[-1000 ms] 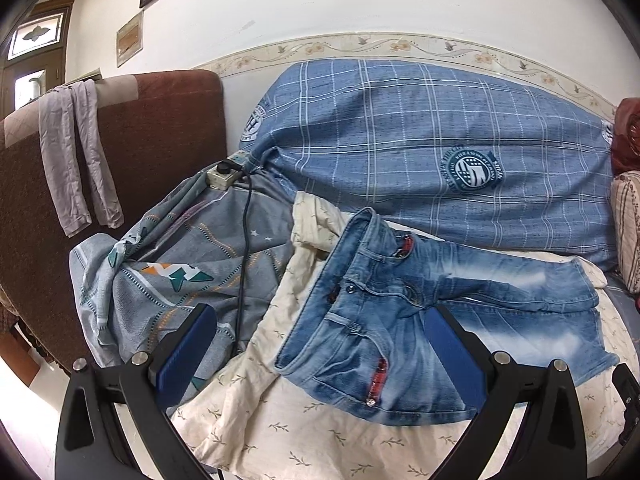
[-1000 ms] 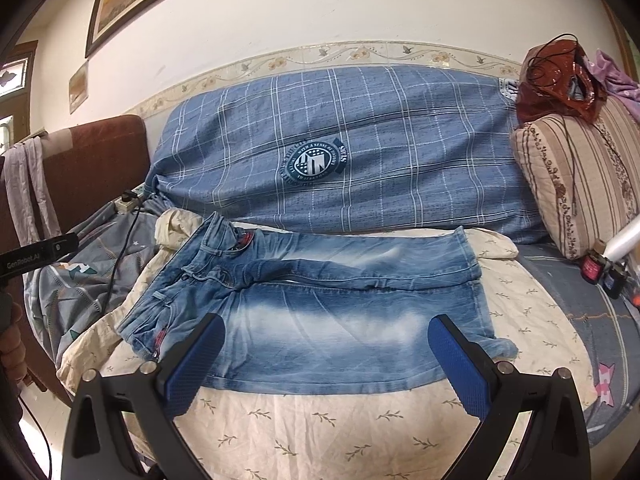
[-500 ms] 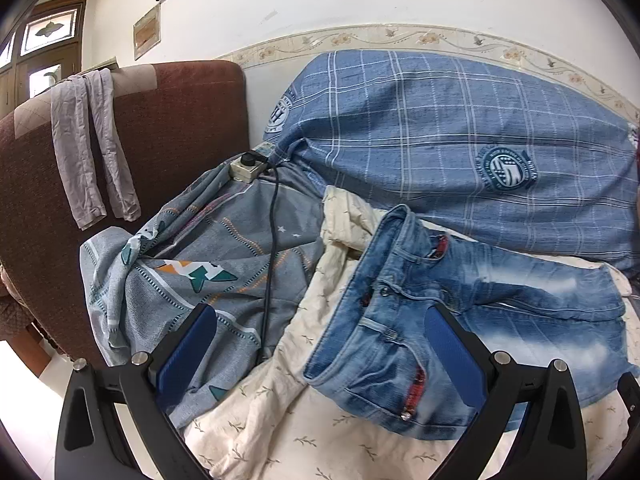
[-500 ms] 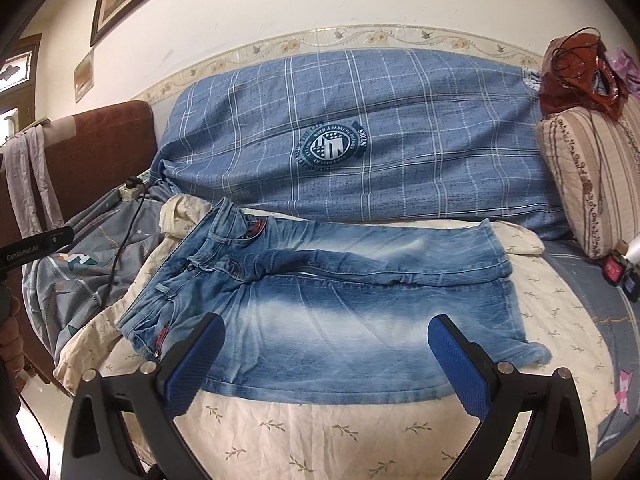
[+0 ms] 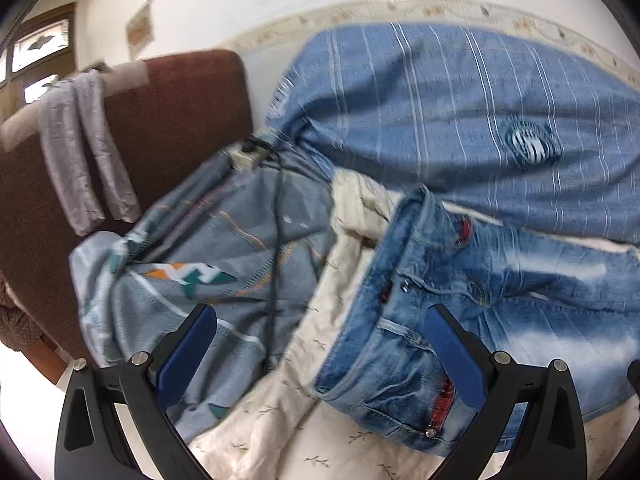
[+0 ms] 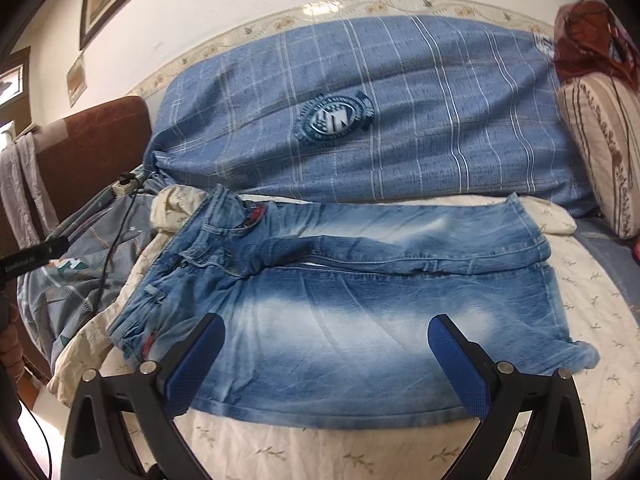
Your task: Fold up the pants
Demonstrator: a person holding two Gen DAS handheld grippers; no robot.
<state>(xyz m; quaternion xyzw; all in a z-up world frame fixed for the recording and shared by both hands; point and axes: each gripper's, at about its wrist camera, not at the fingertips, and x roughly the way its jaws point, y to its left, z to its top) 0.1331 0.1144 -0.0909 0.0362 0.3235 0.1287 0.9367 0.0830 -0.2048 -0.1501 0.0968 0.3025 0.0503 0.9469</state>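
Faded blue denim pants [image 6: 344,292] lie flat on a cream floral sheet [image 6: 320,452], waistband to the left, leg hems to the right. In the left wrist view the waistband end of the pants [image 5: 404,320] fills the right half. My left gripper [image 5: 320,356] is open and hovers over the sheet just left of the waistband, holding nothing. My right gripper [image 6: 326,364] is open above the near leg, its blue pads [image 6: 460,372] spread wide and empty.
A blue plaid bolster [image 6: 360,120] lies behind the pants. A grey patterned blanket [image 5: 192,264] with a black cable [image 5: 276,240] and a power strip [image 5: 246,156] lies to the left. A brown headboard [image 5: 168,120] carries a grey cloth [image 5: 80,148]. A striped pillow [image 6: 600,148] sits at right.
Both grippers have moved closer to the pants. The left wrist view has swung left, so the waistband sits further right. Both stay open.
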